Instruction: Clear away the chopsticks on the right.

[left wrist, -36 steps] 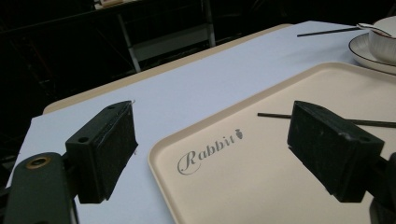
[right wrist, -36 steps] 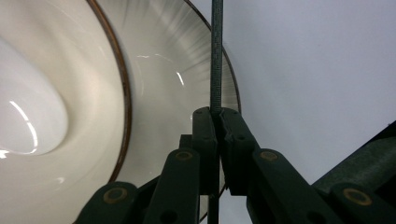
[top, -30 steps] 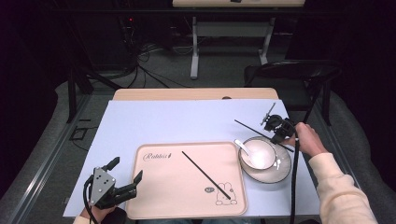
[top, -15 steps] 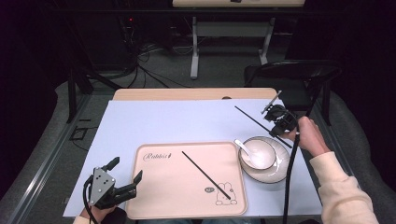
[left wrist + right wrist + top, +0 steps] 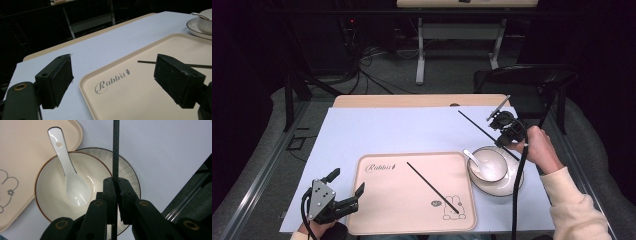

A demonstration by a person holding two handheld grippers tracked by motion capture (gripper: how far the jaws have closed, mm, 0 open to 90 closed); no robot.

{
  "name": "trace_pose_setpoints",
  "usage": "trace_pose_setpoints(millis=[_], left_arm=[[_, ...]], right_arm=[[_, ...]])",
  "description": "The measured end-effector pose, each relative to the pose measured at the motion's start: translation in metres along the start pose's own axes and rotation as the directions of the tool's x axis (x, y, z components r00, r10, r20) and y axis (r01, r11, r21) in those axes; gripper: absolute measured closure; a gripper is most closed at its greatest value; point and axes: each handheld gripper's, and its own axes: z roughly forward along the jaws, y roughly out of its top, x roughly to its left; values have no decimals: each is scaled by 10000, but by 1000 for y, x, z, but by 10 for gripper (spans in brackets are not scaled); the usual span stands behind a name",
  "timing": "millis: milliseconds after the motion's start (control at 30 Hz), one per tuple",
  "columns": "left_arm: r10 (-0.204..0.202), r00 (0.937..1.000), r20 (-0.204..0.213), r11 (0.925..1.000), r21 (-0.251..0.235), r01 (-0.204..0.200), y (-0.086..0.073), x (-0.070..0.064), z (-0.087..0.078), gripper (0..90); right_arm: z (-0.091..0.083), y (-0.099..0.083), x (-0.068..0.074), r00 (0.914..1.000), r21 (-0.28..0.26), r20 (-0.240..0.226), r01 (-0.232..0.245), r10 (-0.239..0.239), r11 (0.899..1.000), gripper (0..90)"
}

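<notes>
Since a second ago my right gripper (image 5: 506, 131) has lifted the black chopstick (image 5: 479, 129) up and back from the bowl (image 5: 488, 165), while my left gripper (image 5: 346, 192) has stayed put.

From the high view, the chopstick slants in the air past the bowl's far rim, and its twin (image 5: 432, 181) lies diagonally on the pink tray (image 5: 377, 210). My left gripper rests at the tray's near left corner.

In the left gripper view, the jaws stand wide apart with nothing between them, over the tray (image 5: 130, 100) edge.

In the right gripper view, the jaws are clamped on the chopstick (image 5: 115, 150), above the bowl (image 5: 47, 192) and its white spoon (image 5: 67, 175). I judge the stick light, stiff and slick, so it could pivot; a hold nearer its middle would steady it.
</notes>
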Motion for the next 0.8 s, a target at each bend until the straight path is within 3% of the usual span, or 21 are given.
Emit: trace_pose_setpoints(millis=[800], left_arm=[[101, 9999, 13, 9999, 57, -101, 1, -1, 1, 155]], right_arm=[[-10, 22, 70, 9931, -419, -430, 1071, -1089, 9934, 850]])
